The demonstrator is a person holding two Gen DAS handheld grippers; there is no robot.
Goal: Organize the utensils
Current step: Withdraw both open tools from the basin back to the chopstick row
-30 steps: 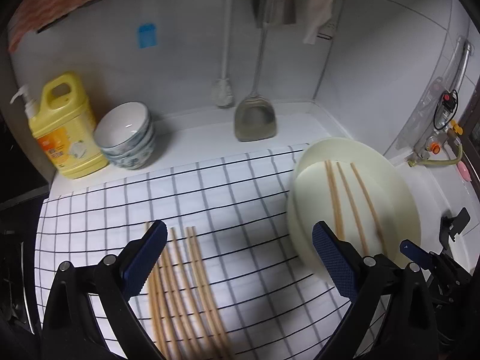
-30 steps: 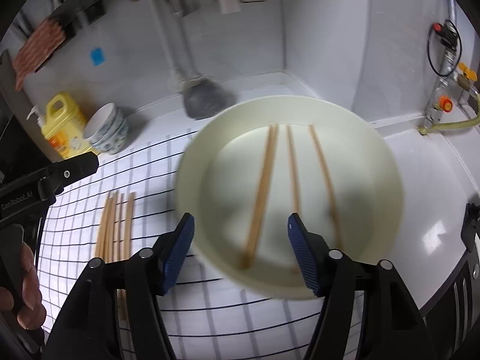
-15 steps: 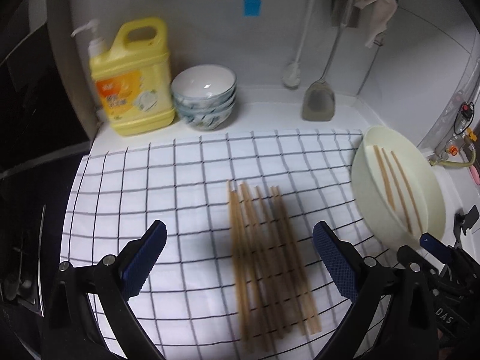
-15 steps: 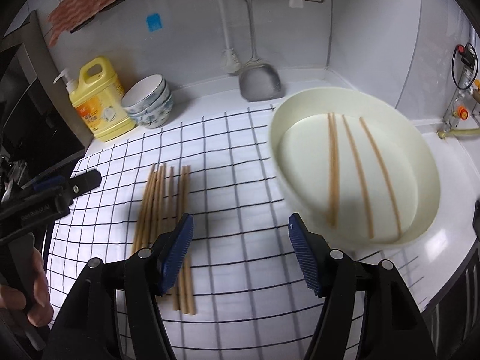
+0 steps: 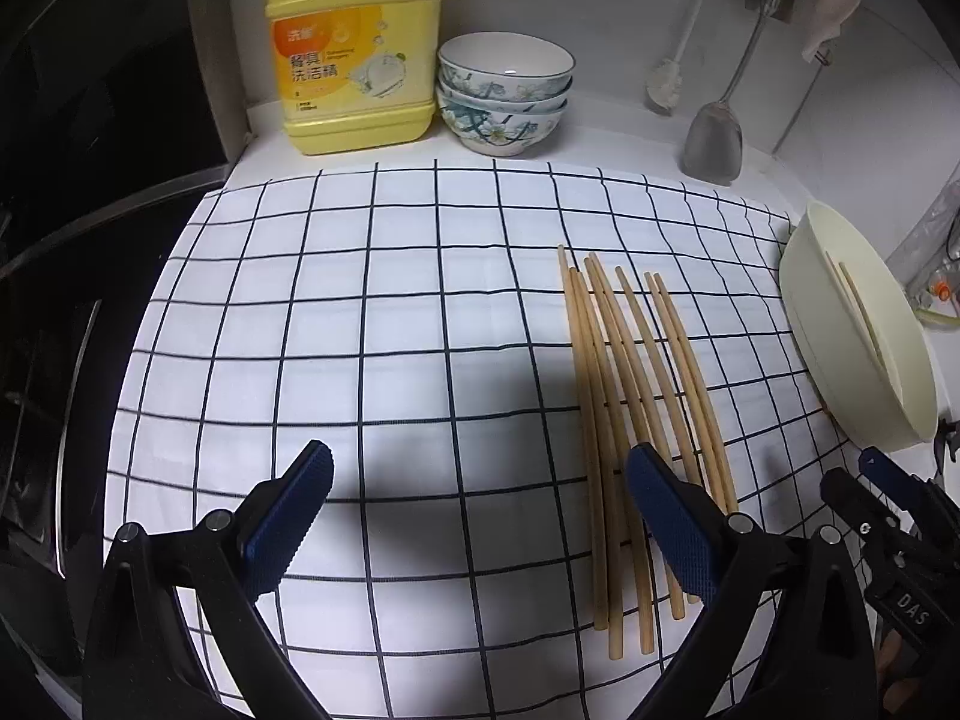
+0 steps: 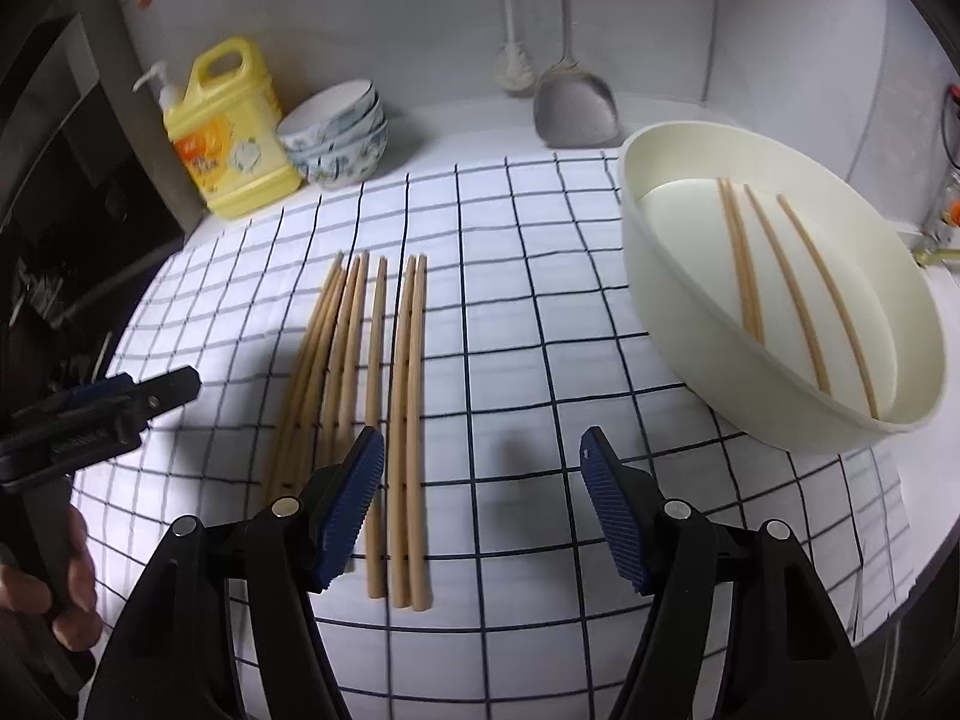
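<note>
Several wooden chopsticks (image 5: 630, 408) lie side by side on a white checked cloth (image 5: 360, 330); they also show in the right wrist view (image 6: 372, 372). A cream basin (image 6: 678, 312) at the cloth's right edge holds three more chopsticks (image 6: 792, 288); the basin shows at the right of the left wrist view (image 5: 840, 372). My left gripper (image 5: 480, 522) is open and empty, just left of the near chopstick ends. My right gripper (image 6: 483, 498) is open and empty above the cloth, just right of the chopsticks' near ends.
A yellow detergent jug (image 5: 354, 48) and stacked patterned bowls (image 5: 504, 96) stand at the back wall. A metal spatula (image 5: 714, 138) and a brush (image 5: 666, 84) hang there. A dark stove (image 5: 72, 240) lies to the left. The left gripper shows at the left of the right wrist view (image 6: 102, 408).
Both views have swung left, from the basin to the cloth. The loose chopsticks now lie near both grippers. Both grippers stayed open.
</note>
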